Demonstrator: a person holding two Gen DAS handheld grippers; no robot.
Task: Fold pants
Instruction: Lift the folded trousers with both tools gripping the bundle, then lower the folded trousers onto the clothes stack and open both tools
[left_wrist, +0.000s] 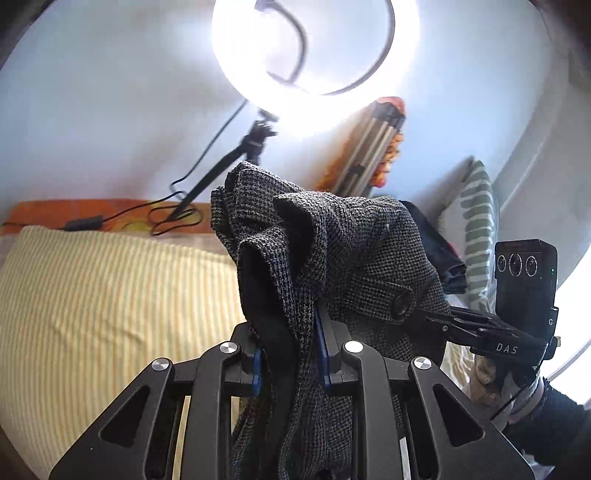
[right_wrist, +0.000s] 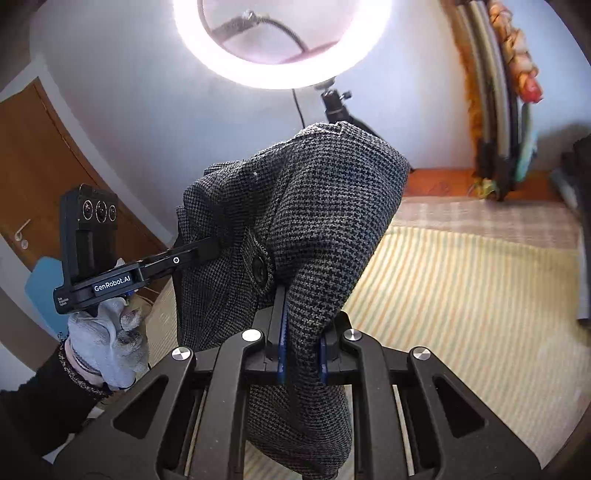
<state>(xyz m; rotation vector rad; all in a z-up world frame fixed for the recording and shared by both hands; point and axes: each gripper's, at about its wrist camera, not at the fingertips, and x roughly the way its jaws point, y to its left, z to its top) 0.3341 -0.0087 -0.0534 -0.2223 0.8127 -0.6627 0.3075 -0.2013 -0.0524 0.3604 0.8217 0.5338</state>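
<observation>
Both the left gripper (left_wrist: 291, 354) and right gripper (right_wrist: 301, 347) were clamped on the pants (right_wrist: 314, 206), held aloft. Fabric looked thick, soft, droopy; waistband near the button (right_wrist: 259, 272) seemed the firmest hold.

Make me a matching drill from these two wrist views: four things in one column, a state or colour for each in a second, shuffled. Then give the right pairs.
Things:
1. pants
2. ring light
3. bedspread
4. door

States or colours:
A. switched on, glowing white
B. brown wood
C. pale yellow stripes
D. dark houndstooth, pinched by both the left claw and the right claw

Pairs: 1-D, 2-A, 3-C, 4-B
</observation>
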